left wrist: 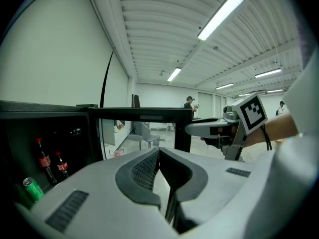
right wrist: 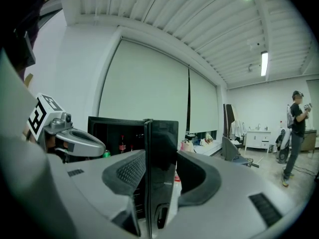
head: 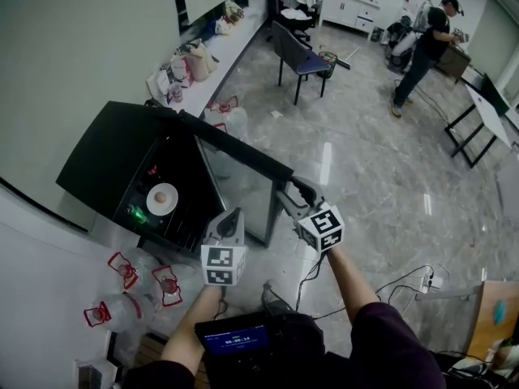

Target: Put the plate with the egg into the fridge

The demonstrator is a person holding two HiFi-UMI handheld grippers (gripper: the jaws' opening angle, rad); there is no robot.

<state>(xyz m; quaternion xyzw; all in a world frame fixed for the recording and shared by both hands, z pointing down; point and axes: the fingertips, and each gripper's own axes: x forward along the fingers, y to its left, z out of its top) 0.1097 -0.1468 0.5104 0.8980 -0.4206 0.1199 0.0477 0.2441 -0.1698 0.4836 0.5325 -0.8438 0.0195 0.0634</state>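
My view is filled by the black fridge [head: 113, 156], which stands open ahead and to the left of both grippers. Its glass fridge door [head: 243, 181] swings out toward me. The right gripper [head: 296, 191] has its jaws spread wide around the door's free edge, and the pads look pressed on both faces. The left gripper [head: 235, 215] hangs just left of the door with its jaws pressed together and nothing between them.

Far beyond the right gripper, a table [head: 219, 51] along the wall carries bags, a dark chair [head: 300, 59] stands on the marble floor, and a person [head: 426, 47] stands well off.

To the left of the left gripper, clear water bottles [head: 122, 310] with red handles lie on the floor.

The plate [head: 162, 199] sits on a wire shelf inside the fridge, ahead and left of the left gripper. The egg [head: 160, 196] is on it.

Lower in the fridge stand two cola bottles [left wrist: 44, 161] with red labels and a green can [left wrist: 32, 188]. I cannot read their print. A small screen below the grippers shows digits too small for me to make out.
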